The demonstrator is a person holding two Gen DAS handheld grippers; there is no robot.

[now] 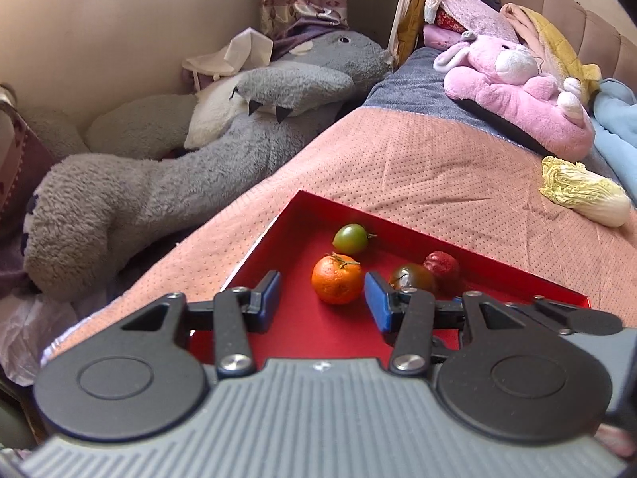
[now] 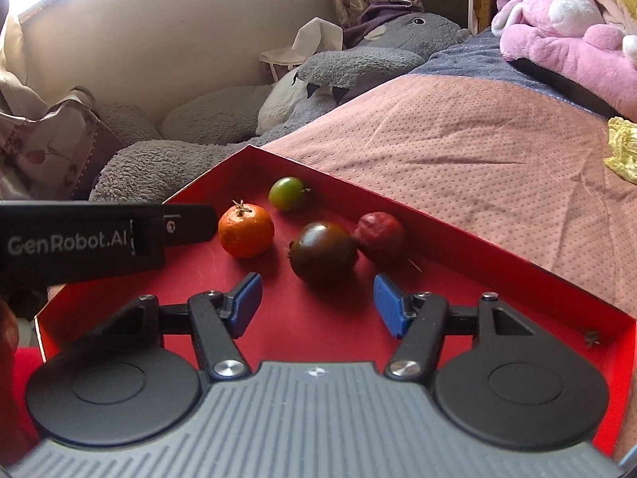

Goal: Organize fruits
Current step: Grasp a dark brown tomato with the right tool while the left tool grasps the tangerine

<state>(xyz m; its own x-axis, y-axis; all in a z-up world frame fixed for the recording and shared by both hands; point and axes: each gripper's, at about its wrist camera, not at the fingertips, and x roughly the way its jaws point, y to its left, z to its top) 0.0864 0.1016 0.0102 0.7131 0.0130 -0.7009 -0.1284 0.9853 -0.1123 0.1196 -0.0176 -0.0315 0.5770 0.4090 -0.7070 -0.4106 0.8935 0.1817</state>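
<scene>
A red tray (image 1: 302, 215) (image 2: 497, 275) lies on a pink bedcover. In it are an orange mandarin (image 1: 337, 279) (image 2: 246, 231), a green tomato (image 1: 350, 238) (image 2: 287, 193), a dark brown-red tomato (image 1: 414, 277) (image 2: 322, 253) and a wrinkled red fruit (image 1: 442, 266) (image 2: 379, 235). My left gripper (image 1: 322, 298) is open and empty, its fingers just short of the mandarin. My right gripper (image 2: 316, 302) is open and empty, just short of the dark tomato. The left gripper's side shows at the left of the right wrist view (image 2: 99, 239).
A napa cabbage (image 1: 585, 191) (image 2: 623, 151) lies on the bedcover (image 1: 418, 167) to the right. A pink plush (image 1: 513, 91) (image 2: 565, 36) lies at the bed's head. A large grey plush (image 1: 179, 171) (image 2: 358, 67) fills the gap left of the bed.
</scene>
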